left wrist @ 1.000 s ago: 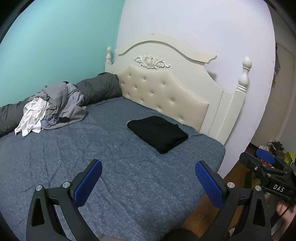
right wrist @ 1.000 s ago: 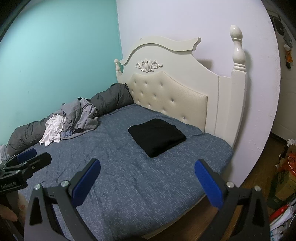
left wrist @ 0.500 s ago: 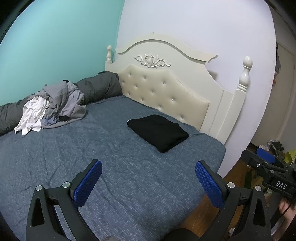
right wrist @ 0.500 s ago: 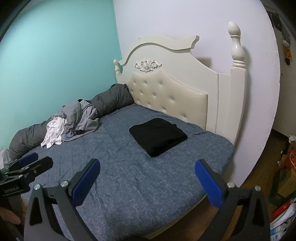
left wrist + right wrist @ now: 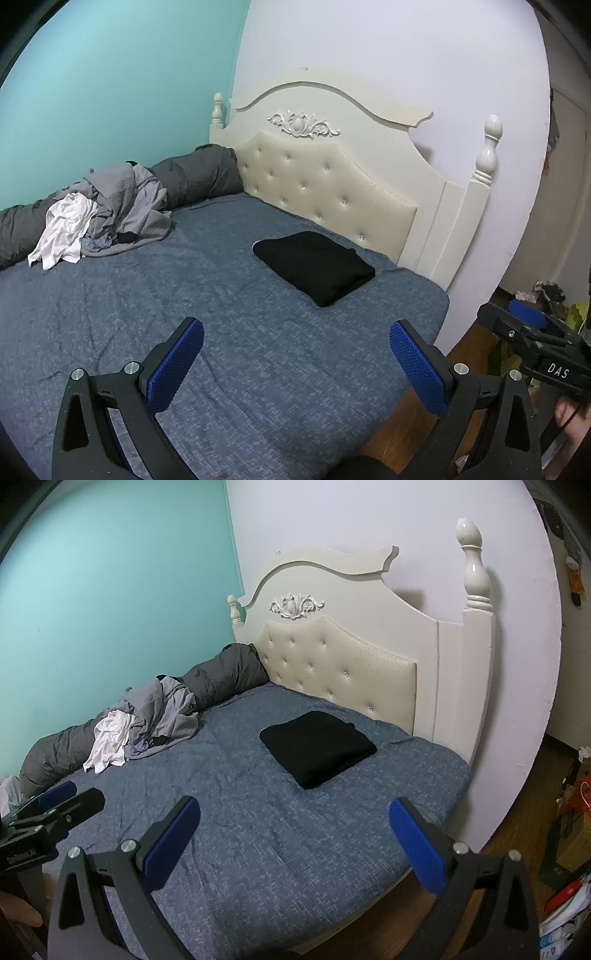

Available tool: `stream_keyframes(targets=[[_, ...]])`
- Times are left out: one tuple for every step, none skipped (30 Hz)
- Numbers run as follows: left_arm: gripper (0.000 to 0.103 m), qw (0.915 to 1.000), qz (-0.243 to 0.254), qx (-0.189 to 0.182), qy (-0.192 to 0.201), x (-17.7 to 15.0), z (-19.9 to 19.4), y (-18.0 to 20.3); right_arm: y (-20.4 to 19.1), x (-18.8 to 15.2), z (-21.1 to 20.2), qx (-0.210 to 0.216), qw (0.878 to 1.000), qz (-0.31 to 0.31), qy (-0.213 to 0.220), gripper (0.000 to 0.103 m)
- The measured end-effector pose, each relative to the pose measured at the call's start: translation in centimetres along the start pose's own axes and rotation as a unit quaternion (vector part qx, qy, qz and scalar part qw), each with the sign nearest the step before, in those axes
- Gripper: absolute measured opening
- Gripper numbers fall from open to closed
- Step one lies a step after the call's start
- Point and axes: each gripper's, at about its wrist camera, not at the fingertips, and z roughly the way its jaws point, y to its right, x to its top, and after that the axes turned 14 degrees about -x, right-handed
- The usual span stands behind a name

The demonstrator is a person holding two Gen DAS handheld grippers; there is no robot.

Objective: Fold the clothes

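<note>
- The folded black garment (image 5: pixel 314 272) lies on the blue-grey bed sheet (image 5: pixel 155 317), near the cream tufted headboard (image 5: pixel 325 184).
- The heap of loose grey and white clothes (image 5: pixel 99 214) lies far from that headboard; judged next: take one top piece.
- The left gripper (image 5: pixel 295 363) and right gripper (image 5: pixel 293 843) hang empty, jaws wide apart.
- Compared with one second ago, the views barely shift.

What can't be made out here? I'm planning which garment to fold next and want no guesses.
- Pile of clothes: both views show grey and white garments tangled together; how many lie underneath is hidden by the top ones.
- Folded black garment: its type is hidden by its own folds.
- Dark grey bedding: cut off by the left wrist view's left edge.
- Left gripper and right gripper: open, empty.
</note>
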Motion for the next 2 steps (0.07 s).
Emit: stream_keyframes(targets=[[0.103, 1.0, -0.001, 0.0, 0.0, 0.01, 0.03, 0.01, -0.01, 0.0, -0.03, 0.0, 1.0, 0.0, 0.0, 0.103], [0.102, 1.0, -0.002, 0.0, -0.001, 0.02, 0.05, 0.02, -0.01, 0.01, -0.06, 0.0, 1.0, 0.0, 0.001, 0.103]])
